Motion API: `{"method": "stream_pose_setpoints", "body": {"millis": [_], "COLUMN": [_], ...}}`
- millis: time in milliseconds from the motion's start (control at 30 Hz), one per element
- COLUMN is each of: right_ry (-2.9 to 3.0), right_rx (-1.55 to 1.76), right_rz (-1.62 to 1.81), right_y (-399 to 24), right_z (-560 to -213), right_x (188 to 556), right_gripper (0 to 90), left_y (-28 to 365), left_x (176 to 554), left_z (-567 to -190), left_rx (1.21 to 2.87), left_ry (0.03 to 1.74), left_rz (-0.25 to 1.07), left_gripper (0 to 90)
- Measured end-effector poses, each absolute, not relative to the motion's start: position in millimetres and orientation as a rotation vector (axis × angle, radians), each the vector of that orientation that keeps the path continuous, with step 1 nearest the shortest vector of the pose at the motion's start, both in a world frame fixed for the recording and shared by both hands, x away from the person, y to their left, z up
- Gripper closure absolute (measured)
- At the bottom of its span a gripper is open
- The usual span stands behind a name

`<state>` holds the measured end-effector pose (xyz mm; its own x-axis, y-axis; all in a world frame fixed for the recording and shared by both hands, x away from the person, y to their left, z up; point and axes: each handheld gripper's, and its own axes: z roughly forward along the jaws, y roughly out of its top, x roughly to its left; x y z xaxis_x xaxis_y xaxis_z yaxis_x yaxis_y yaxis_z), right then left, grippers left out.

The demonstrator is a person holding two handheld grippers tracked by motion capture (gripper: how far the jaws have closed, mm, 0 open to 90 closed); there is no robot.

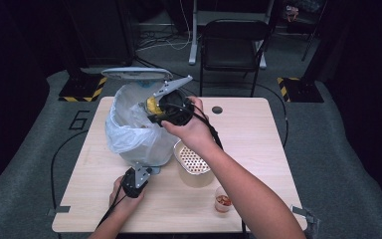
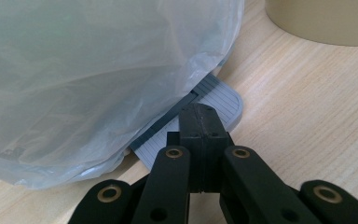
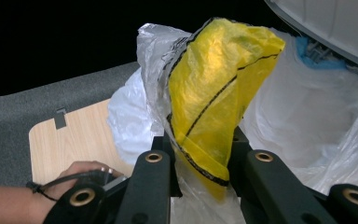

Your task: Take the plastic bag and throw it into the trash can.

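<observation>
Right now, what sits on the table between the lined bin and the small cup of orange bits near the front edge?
In the high view, a beige container with a perforated insert stands between the bin and the small cup.

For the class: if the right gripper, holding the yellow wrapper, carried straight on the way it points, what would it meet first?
Probably the white bin liner inside the open bin, just beyond the yellow wrapper in the right gripper; depth is hard to judge.

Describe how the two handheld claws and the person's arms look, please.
Both claws, the left claw and the right claw, are black, with jointed link arms fixed by brass-coloured rivets. Each carries a grey three-cornered plate on top and trails a black cable back along the forearm. The forearms are bare, with no sleeves in view; a dark cord loops around the left hand.
</observation>
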<state>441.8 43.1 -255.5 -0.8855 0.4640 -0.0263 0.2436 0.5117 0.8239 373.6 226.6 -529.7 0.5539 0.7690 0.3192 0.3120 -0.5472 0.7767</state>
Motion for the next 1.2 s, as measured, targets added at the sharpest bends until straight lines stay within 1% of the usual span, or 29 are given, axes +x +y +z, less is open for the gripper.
{"method": "stream_pose_setpoints", "body": {"millis": [600, 700, 733, 767, 833, 867, 1200], "right_ry": [2.533, 2.534, 2.537, 2.539, 2.535, 2.535, 2.520], "right_rx": [0.528, 0.526, 0.519, 0.520, 0.516, 0.518, 0.515], "right_rz": [1.299, 1.302, 1.302, 1.299, 1.299, 1.300, 1.283], "right_y": [87, 91, 92, 93, 95, 95, 100], "right_z": [-260, -262, -263, -263, -265, -265, -272], "right_x": [450, 452, 453, 454, 457, 458, 467], "right_gripper": [76.9, 76.7, 76.6, 76.6, 76.6, 76.6, 74.9], "left_y": [227, 227, 226, 226, 226, 227, 227], "left_x": [374, 374, 375, 375, 375, 374, 374], "left_z": [-529, -529, -532, -532, -532, -529, -529], "left_rx": [2.120, 2.119, 2.082, 2.082, 2.084, 2.118, 2.117], "left_ry": [0.863, 0.863, 0.867, 0.869, 0.867, 0.864, 0.864], "left_rz": [0.876, 0.876, 0.904, 0.903, 0.905, 0.875, 0.875], "left_gripper": [90.0, 90.0, 90.0, 90.0, 90.0, 90.0, 90.0]}}
